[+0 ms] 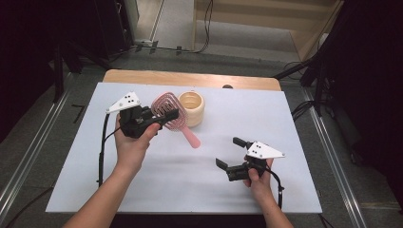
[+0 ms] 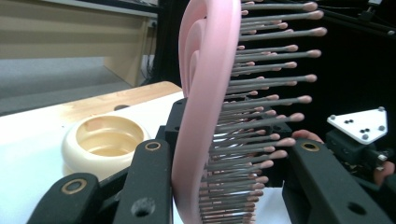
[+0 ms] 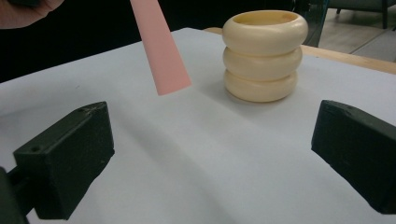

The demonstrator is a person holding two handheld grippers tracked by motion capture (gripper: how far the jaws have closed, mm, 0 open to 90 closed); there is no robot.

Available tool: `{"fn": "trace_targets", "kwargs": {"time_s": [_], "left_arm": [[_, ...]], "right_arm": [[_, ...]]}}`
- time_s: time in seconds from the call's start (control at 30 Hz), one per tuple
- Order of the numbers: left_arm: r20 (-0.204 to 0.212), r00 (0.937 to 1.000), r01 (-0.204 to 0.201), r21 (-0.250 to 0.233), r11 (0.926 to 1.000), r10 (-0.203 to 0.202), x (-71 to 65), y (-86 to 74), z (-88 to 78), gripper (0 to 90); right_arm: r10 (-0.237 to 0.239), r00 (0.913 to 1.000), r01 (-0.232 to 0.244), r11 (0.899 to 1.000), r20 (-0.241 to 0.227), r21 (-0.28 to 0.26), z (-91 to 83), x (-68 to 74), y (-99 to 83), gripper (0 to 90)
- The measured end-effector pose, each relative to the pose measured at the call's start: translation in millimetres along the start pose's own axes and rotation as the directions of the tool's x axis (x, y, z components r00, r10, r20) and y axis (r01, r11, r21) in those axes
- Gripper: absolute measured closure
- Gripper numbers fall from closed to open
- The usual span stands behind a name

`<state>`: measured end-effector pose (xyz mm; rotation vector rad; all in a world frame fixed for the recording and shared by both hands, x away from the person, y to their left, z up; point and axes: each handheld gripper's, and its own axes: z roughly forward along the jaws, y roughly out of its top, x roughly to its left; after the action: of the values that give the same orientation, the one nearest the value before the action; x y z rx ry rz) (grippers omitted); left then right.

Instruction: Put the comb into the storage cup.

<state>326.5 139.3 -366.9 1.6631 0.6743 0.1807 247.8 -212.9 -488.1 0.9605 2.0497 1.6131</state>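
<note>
A pink hairbrush (image 1: 167,107) hangs above the white table, its handle (image 3: 161,51) slanting down toward the table's middle. My left gripper (image 1: 166,117) is shut on the brush head, with the pink back against one jaw and the grey bristles (image 2: 261,116) against the other. A cream ribbed cup (image 1: 192,108) stands upright just right of the brush, empty inside (image 2: 105,140). My right gripper (image 1: 228,152) is held low over the table's front right. It is open, nothing sits between its jaws (image 3: 210,154), and it faces the cup (image 3: 264,56) and the handle tip.
A white sheet (image 1: 285,123) covers the table, with a strip of bare wood (image 1: 190,77) at the far edge. Cables trail from both grippers toward the front edge. Dark stands and floor rails flank the table.
</note>
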Motion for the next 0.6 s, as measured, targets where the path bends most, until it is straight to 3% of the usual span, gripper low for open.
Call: {"fn": "trace_targets", "kwargs": {"time_s": [0.6], "left_arm": [[-0.019,0.9998,0.007,-0.022,0.9997,-0.007,11.3,9.3,-4.7,64.4]], "right_arm": [[-0.016,0.9986,0.014,1.0,0.05,0.027,-21.3,-10.1,-14.8,0.0]]}}
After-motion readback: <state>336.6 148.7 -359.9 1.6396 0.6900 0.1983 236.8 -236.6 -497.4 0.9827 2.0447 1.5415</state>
